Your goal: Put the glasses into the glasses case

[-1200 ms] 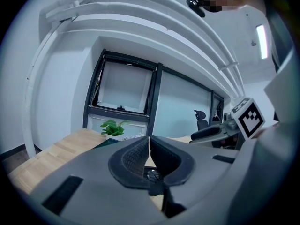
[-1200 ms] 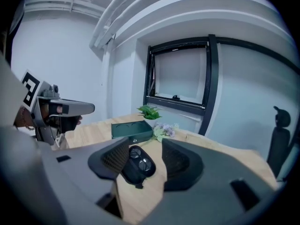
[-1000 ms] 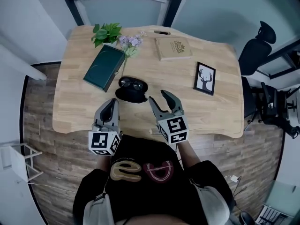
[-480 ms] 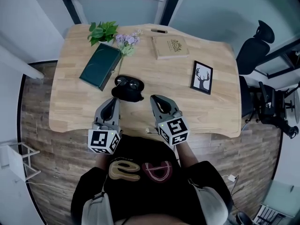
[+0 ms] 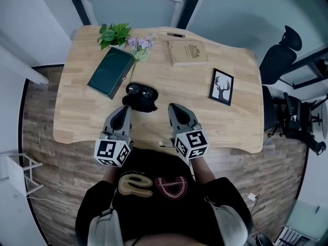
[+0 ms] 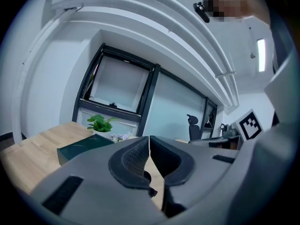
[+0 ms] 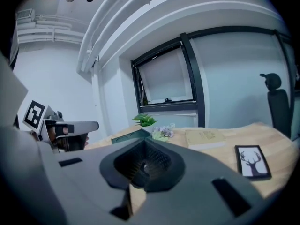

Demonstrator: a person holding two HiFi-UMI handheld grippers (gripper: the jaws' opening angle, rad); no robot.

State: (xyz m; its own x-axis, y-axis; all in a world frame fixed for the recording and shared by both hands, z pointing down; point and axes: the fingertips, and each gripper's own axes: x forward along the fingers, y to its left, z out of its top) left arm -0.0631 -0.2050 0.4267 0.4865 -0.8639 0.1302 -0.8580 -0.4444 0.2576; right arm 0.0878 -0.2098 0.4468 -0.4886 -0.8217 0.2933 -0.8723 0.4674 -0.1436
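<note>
Two grippers: the left gripper (image 5: 124,110) and the right gripper (image 5: 175,108) hang side by side over the near edge of the table (image 5: 241,122), both pointing away from the person (image 5: 154,199).
Left jaws: pressed together along a thin seam in the left gripper view, with nothing between them.
Right jaws: brought fully together in the right gripper view, empty as well.
Glasses case: the black glasses case (image 5: 137,103) lies open on the table, just beyond the left gripper's tip and left of the right gripper's tip; neither gripper touches it.
Glasses: the glasses (image 5: 142,90) appear to rest in the far half of the open case, dark frame and lenses facing up.
Green book: a dark green book (image 5: 110,72) lies flat to the left of the case, near it but apart.
Greenery: a leafy plant (image 5: 114,34) stands at the far left corner, with purple flowers (image 5: 141,45) just beside it.
Tan book: a tan book (image 5: 188,52) lies near the far edge, right of the flowers.
Picture: a black-framed deer picture (image 5: 221,86) lies flat on the right half of the table.
Surroundings: a black office chair (image 5: 279,58) stands off the table's right end.
</note>
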